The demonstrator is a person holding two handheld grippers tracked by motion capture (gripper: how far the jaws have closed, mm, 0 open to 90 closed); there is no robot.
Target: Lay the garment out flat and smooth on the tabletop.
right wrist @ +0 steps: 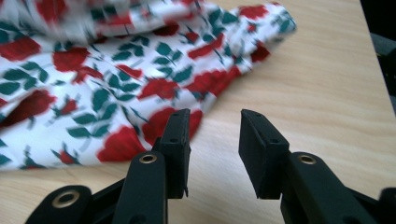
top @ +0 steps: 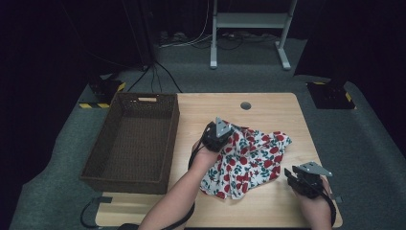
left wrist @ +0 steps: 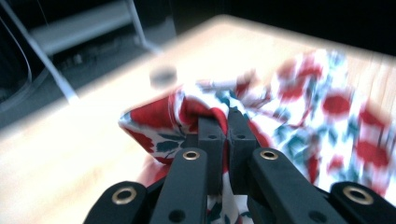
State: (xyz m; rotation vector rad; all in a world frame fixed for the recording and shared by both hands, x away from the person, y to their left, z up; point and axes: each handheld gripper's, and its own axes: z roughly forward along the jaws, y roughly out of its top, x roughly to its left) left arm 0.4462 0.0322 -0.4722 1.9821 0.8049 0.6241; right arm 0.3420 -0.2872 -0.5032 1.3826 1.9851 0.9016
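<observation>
The table [top: 268,211] has a light wooden top with rounded corners, and a small round hole [top: 245,105] sits near its far edge. It stands on a grey carpet floor [top: 57,158]. At the left side of the table, partly over its edge, there is a dark brown wicker basket [top: 95,170], long and rectangular. Behind the table the room is very dark; a white metal frame [top: 249,21] stands there, with some cables [top: 158,72] lying on the floor.

Nearest to the person, the right gripper [top: 294,176] rests at the right front part of the table. In the right gripper view its two black jaws stand apart with a clear gap, and only bare wood shows between them. They hold nothing; the cloth edge lies just beside the left jaw.

The floral cloth [top: 251,160], white with red roses and green leaves, lies crumpled in the middle of the table, between the two grippers.

Farther away, the left gripper [top: 229,130] is at the far left corner of the cloth. Its jaws are closed together and they pinch a fold of the fabric [left wrist: 196,109], which bunches up around the tips.
</observation>
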